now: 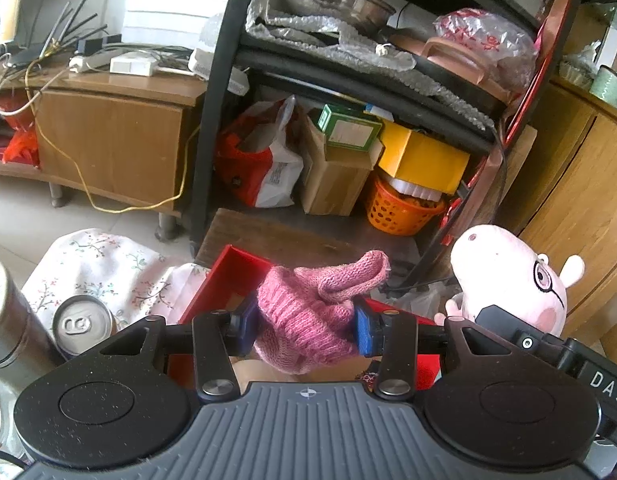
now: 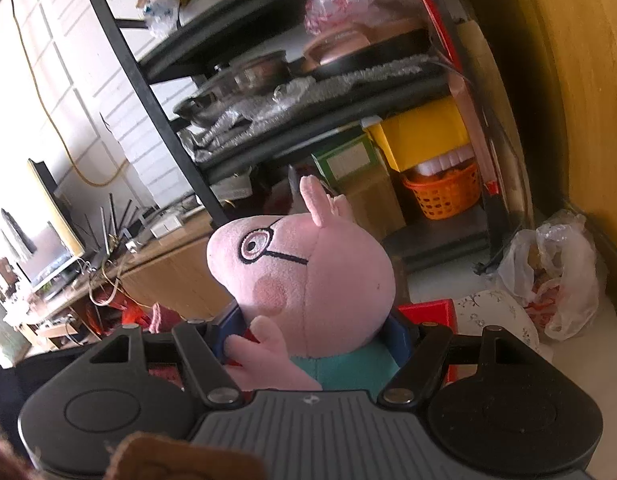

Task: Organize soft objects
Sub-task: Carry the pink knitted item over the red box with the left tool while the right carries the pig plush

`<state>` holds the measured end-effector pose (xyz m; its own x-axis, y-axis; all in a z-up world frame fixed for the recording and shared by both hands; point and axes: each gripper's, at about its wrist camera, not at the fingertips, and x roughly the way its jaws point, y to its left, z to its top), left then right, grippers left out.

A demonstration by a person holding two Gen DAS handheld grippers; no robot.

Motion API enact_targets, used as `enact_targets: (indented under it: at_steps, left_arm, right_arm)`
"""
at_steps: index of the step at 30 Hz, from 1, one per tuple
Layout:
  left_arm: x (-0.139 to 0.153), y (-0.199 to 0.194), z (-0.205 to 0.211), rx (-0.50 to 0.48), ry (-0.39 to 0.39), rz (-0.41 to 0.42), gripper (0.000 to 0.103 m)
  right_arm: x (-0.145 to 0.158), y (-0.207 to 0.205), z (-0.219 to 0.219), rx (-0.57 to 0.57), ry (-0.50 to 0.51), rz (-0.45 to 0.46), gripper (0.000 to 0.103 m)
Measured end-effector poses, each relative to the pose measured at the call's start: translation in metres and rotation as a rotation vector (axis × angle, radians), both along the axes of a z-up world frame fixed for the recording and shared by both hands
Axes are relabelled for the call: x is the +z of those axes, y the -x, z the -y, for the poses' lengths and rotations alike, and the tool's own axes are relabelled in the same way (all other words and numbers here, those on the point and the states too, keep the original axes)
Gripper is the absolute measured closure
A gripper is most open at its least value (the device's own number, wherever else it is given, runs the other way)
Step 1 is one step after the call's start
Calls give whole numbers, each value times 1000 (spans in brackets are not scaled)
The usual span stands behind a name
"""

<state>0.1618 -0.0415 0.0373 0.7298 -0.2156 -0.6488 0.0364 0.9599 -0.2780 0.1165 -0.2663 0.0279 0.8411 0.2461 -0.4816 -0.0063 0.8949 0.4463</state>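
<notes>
My left gripper (image 1: 304,330) is shut on a pink knitted glove (image 1: 312,312) and holds it above an open red box (image 1: 232,276). My right gripper (image 2: 312,340) is shut on a pink pig plush toy (image 2: 308,276) with glasses and a teal shirt, held upright. The same plush (image 1: 508,276) shows at the right of the left wrist view, with the right gripper's black body under it. A corner of the red box (image 2: 428,310) shows behind the plush in the right wrist view.
A floral cloth (image 1: 96,268) covers the surface left of the box, with a drink can (image 1: 82,326) and a metal flask (image 1: 8,320) on it. A black shelf rack (image 1: 348,80) with pots, boxes and an orange basket (image 1: 400,210) stands behind. A plastic bag (image 2: 556,272) lies on the floor.
</notes>
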Motion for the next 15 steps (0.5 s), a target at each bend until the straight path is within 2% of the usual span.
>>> enact_targets:
  at_steps: [6, 11, 15]
  left_arm:
    - [-7, -8, 5, -3, -35, -10, 57]
    - [-11, -13, 4, 3, -35, -20, 57]
    - [-14, -16, 5, 2, -49, -25, 53]
  right_arm:
    - [-10, -13, 4, -21, 10, -29, 59]
    - [-15, -18, 2, -19, 12, -43, 59]
    - [-18, -22, -1, -15, 23, -55, 59]
